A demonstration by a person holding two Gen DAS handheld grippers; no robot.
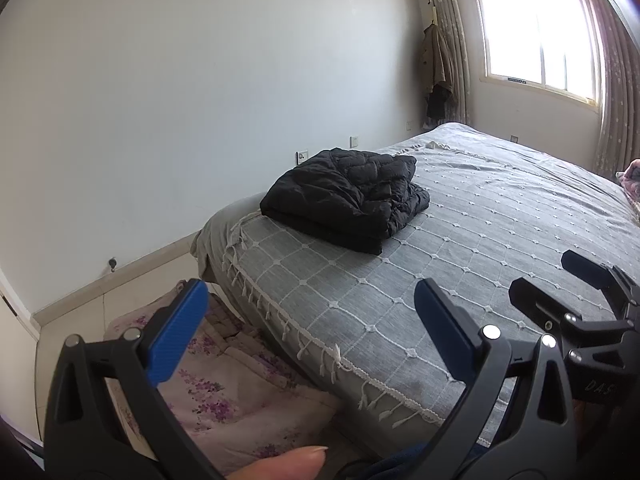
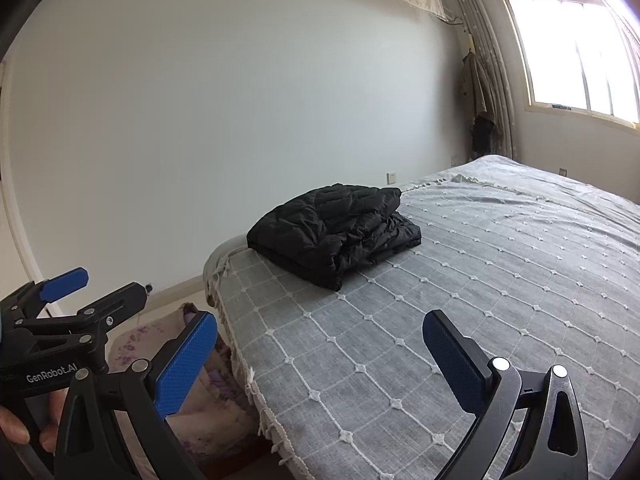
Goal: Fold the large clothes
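A black quilted jacket (image 1: 344, 196) lies folded in a compact stack on the grey bedspread (image 1: 480, 240), near the bed's left corner; it also shows in the right wrist view (image 2: 332, 232). My left gripper (image 1: 312, 320) is open and empty, held back from the bed's near edge, well short of the jacket. My right gripper (image 2: 320, 348) is open and empty, over the near part of the bedspread (image 2: 480, 300). The right gripper shows at the right edge of the left wrist view (image 1: 540, 276), and the left gripper at the left edge of the right wrist view (image 2: 108, 284).
A pink floral quilt (image 1: 224, 380) lies on the floor beside the bed. A white wall (image 1: 200, 100) runs behind the bed. Coats (image 1: 438, 64) hang in the far corner by a curtained window (image 1: 536, 32). A pink item (image 1: 632, 180) sits at the bed's right edge.
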